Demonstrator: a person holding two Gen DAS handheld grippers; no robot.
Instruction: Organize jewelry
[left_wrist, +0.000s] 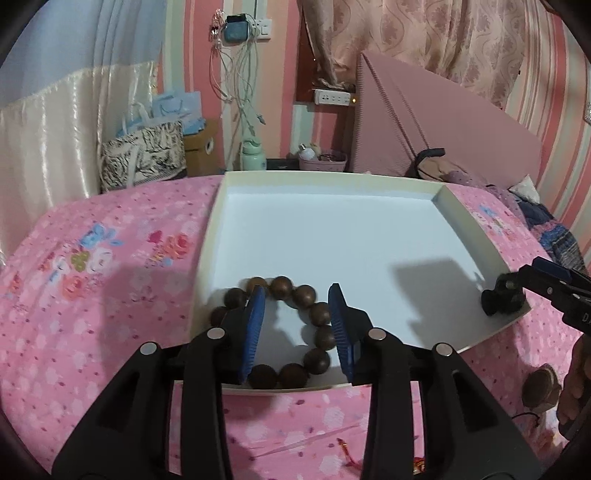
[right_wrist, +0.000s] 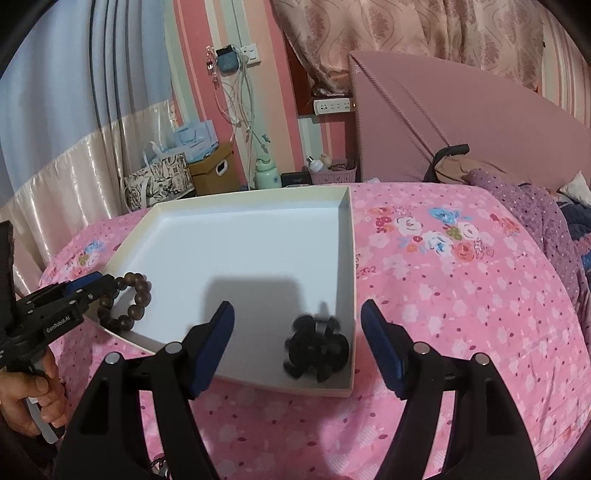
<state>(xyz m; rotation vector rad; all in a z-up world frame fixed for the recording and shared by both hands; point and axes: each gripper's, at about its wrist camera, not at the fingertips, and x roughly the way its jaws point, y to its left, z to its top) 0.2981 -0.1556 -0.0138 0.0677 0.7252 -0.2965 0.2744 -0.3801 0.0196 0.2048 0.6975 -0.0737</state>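
A shallow white box tray (left_wrist: 332, 229) lies on the pink floral bed; it also shows in the right wrist view (right_wrist: 258, 236). A brown wooden bead bracelet (left_wrist: 314, 314) lies in the tray's near left corner; it also shows in the right wrist view (right_wrist: 138, 295). My left gripper (left_wrist: 297, 328) is open, its blue pads straddling the bracelet's right side. A black flower-shaped hair clip (right_wrist: 317, 349) lies in the tray's near right corner, blurred; it also shows in the left wrist view (left_wrist: 502, 295). My right gripper (right_wrist: 297, 350) is open just above and around the clip.
A second brown bead item (left_wrist: 541, 387) and small red pieces (left_wrist: 347, 450) lie on the bedspread (right_wrist: 461, 295) near the front. A pink headboard (right_wrist: 461, 122), clothes (right_wrist: 517, 199), bags (left_wrist: 144, 155) and a bottle (left_wrist: 253, 153) stand behind the bed.
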